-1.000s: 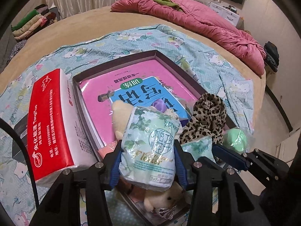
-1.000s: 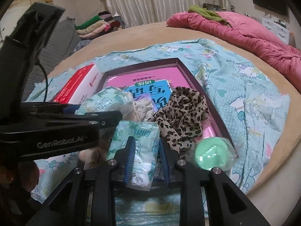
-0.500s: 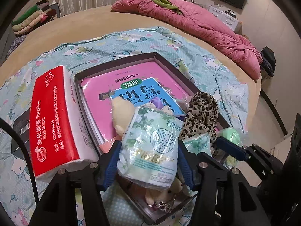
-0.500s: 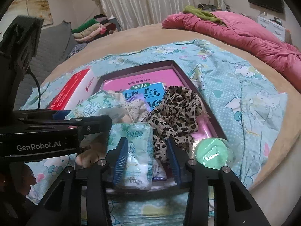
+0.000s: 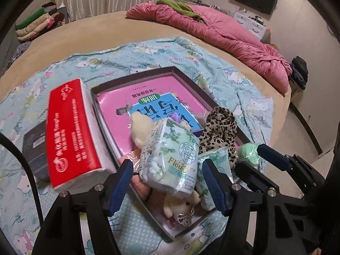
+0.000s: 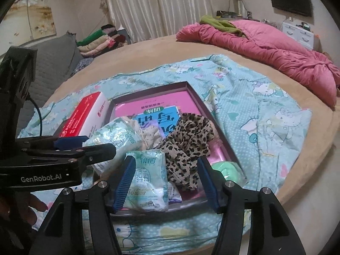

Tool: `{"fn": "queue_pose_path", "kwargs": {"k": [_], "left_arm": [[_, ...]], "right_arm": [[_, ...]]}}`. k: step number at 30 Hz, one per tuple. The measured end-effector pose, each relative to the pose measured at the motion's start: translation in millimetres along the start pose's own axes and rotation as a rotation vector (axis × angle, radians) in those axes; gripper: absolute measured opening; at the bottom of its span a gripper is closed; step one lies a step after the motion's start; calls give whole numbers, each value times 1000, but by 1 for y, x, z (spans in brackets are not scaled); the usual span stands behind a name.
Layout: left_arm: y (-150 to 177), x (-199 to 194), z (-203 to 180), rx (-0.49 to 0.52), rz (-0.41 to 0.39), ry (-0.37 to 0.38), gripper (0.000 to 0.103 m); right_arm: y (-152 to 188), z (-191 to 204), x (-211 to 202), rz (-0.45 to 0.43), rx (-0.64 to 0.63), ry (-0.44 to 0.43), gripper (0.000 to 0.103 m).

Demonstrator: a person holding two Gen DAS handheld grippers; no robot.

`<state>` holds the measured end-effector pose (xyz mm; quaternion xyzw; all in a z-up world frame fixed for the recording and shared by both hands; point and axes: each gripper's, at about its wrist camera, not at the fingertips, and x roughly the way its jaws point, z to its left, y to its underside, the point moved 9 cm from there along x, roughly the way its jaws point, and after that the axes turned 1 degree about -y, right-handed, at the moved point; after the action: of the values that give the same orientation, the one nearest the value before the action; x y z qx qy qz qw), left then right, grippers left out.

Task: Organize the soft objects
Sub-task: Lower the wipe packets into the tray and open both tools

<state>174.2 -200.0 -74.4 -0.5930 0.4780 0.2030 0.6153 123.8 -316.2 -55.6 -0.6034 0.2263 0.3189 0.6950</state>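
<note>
A dark shallow box [image 5: 187, 78] [image 6: 192, 91] lies on the bed with a pink book inside. At its near end sit two green tissue packs, one larger [image 5: 172, 159] [image 6: 114, 136] and one smaller [image 5: 214, 170] [image 6: 148, 180], a leopard-print cloth [image 5: 221, 131] [image 6: 189, 140] and a cream plush toy [image 5: 180, 204]. My left gripper [image 5: 167, 187] is open, its jaws on either side of the larger pack. My right gripper [image 6: 165, 182] is open around the smaller pack and the cloth's edge.
A red and white tissue box [image 5: 72, 133] [image 6: 89, 112] lies left of the box, with a dark box [image 5: 34, 144] beside it. A green ball [image 5: 248, 155] [image 6: 225, 170] sits at the box's right corner. A pink quilt [image 6: 265, 48] lies far right.
Both grippers have opened and let go of their tissue packs, which now rest in the box. Both grippers have drawn back a little.
</note>
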Motion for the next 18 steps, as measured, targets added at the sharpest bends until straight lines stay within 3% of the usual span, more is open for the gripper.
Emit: {"fn": "queue_pose_path", "kwargs": {"k": [9, 18], "left_arm": [[0, -51, 6, -8, -75, -30, 75], [15, -91, 21, -47, -115, -80, 83]], "right_arm": [[-14, 13, -33, -56, 3, -9, 74], [-25, 28, -69, -102, 21, -5, 79]]}}
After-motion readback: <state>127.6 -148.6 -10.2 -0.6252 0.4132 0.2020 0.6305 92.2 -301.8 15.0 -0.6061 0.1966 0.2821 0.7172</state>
